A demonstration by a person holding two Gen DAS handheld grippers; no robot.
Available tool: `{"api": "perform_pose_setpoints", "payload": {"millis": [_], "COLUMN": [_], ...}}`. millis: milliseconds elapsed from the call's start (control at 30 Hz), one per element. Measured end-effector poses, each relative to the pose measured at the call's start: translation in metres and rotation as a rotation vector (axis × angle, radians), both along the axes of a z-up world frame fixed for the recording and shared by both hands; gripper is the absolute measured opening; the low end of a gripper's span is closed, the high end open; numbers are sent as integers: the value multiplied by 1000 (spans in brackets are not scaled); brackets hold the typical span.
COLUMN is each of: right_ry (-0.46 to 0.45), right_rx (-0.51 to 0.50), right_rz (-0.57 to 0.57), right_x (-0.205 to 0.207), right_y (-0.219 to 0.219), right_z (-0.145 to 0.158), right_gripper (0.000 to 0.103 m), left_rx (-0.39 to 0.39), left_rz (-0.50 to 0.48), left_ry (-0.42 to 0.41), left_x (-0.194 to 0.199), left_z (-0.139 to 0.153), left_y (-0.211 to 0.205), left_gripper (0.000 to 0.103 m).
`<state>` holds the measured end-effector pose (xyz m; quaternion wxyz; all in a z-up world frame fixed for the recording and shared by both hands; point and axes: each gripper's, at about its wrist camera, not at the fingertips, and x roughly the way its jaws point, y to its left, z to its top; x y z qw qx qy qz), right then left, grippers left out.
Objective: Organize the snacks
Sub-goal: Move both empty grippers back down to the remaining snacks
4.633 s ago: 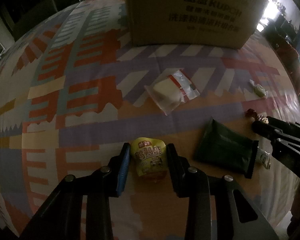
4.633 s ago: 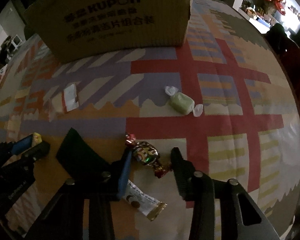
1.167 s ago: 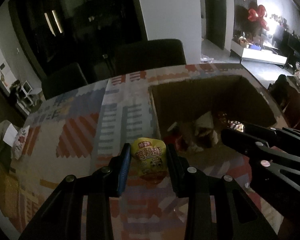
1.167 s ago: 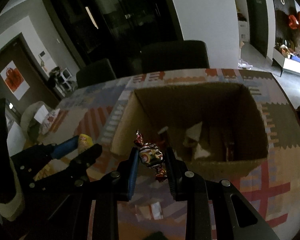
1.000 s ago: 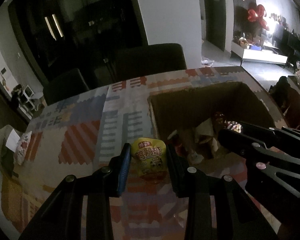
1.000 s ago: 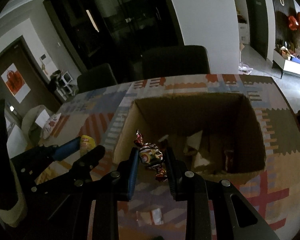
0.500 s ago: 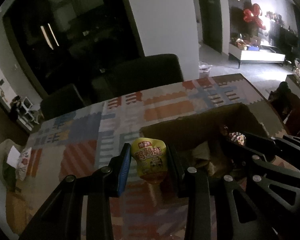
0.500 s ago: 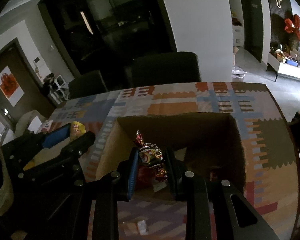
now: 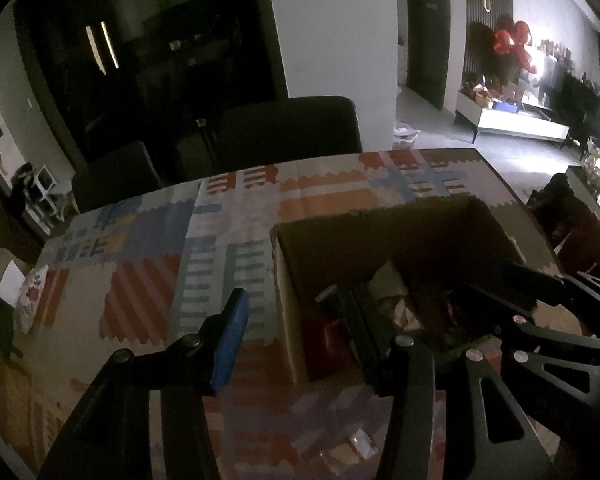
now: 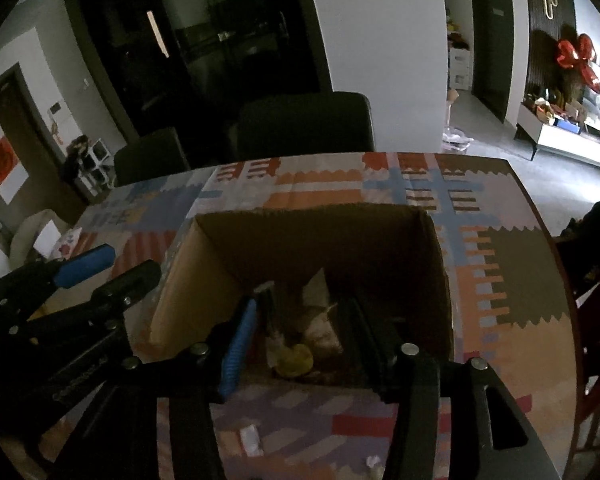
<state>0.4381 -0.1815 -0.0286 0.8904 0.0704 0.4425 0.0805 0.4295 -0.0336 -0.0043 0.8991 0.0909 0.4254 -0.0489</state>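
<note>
An open cardboard box (image 9: 288,280) (image 10: 188,284) stands on the patterned tablecloth and holds several snacks. My left gripper (image 9: 292,324) is open and empty, above the box's near left corner. My right gripper (image 10: 300,328) is open and empty, above the box's near side. A yellow snack pack (image 10: 296,360) lies in the box bottom between my right fingers. The right gripper shows at the right of the left wrist view (image 9: 540,312). The left gripper shows at the left of the right wrist view (image 10: 100,272).
Dark chairs (image 9: 288,136) (image 10: 304,124) stand behind the far table edge. Small wrapped snacks (image 10: 250,440) lie on the tablecloth (image 9: 140,296) in front of the box. The table's right edge (image 10: 540,216) is close to the box.
Both grippers have opened. The yellow snack pack left my left gripper and the foil candy left my right gripper; the yellow pack now lies in the box. Both grippers moved closer over the box.
</note>
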Motion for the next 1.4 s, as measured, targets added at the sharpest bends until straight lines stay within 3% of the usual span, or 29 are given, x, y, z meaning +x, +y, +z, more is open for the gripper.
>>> {"api": "perform_pose_setpoints", "payload": {"millis": [200,400,800,1400], "right_ry": [24,52,155,303], "right_rx": [-10,-12,-39,-30], "right_rz": [23,18,12,-6], "right_x": [-21,-42,-73,-97], "right_y": [2,-4,-10,-24], "right_z": [-5,-14,-52,-104], "right_gripper": [53,53,53,53], "left_rx": [2,-45,-53,-35], "left_rz": [-15,-13,-5,3], "left_ry": [-7,21,142,268], "left_x": [-24,-43,-76,-103], "left_z": [-2,-10,-61,-107], "left_y": [0,3,1,-12], "left_gripper": [50,50,50,51]}}
